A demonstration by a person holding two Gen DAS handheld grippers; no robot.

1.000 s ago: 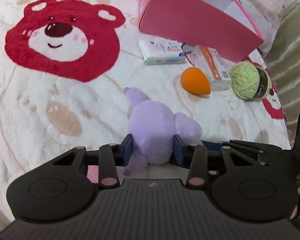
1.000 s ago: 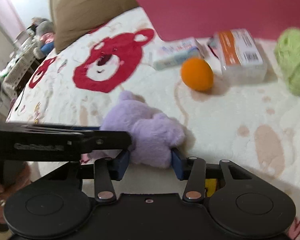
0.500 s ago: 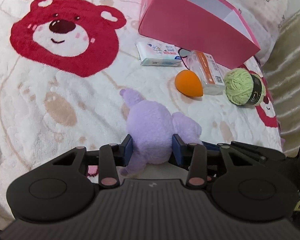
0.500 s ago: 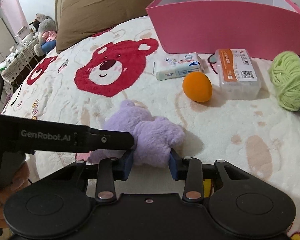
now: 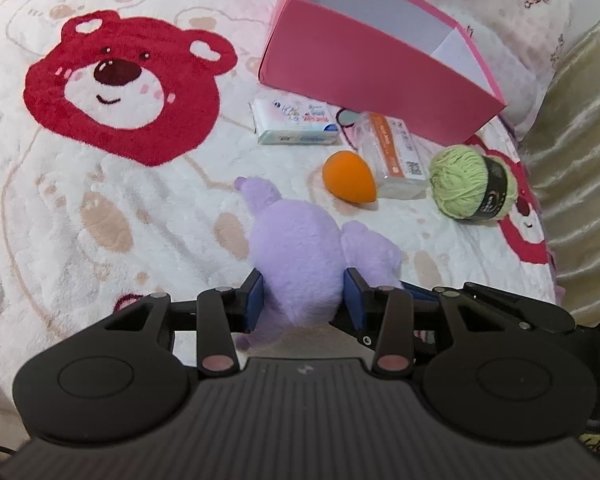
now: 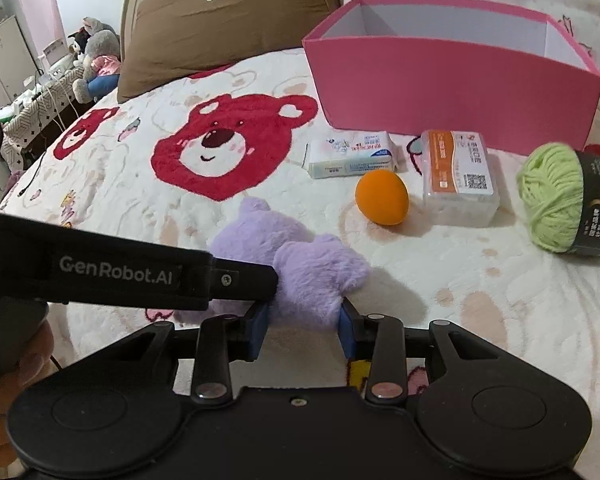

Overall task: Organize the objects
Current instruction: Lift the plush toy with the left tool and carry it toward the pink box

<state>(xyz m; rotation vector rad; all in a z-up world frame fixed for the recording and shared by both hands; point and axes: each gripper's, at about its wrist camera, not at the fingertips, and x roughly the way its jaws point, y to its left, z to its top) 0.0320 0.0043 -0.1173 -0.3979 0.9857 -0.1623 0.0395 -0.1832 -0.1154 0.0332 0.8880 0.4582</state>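
A purple plush toy (image 5: 300,248) is held between both grippers above the bear-print blanket (image 5: 80,220). My left gripper (image 5: 304,296) is shut on its body. My right gripper (image 6: 304,320) is shut on the toy's other part (image 6: 312,276), and the left gripper's arm crosses its view from the left. Beyond lie an orange egg-shaped sponge (image 5: 350,176), a tissue pack (image 5: 296,122), a clear cotton-swab box (image 5: 394,152) and a green yarn ball (image 5: 472,184). An open pink box (image 5: 372,76) stands behind them; it also shows in the right wrist view (image 6: 452,88).
A brown pillow (image 6: 228,20) leans at the bed's head, left of the pink box. A beige curtain (image 5: 580,160) hangs along the bed's right edge. Shelves and stuffed toys (image 6: 92,64) stand beyond the bed's far left.
Both grippers have risen with the purple plush toy still gripped. The view has pulled back, so the box and the small objects look farther away and the box's inside shows more.
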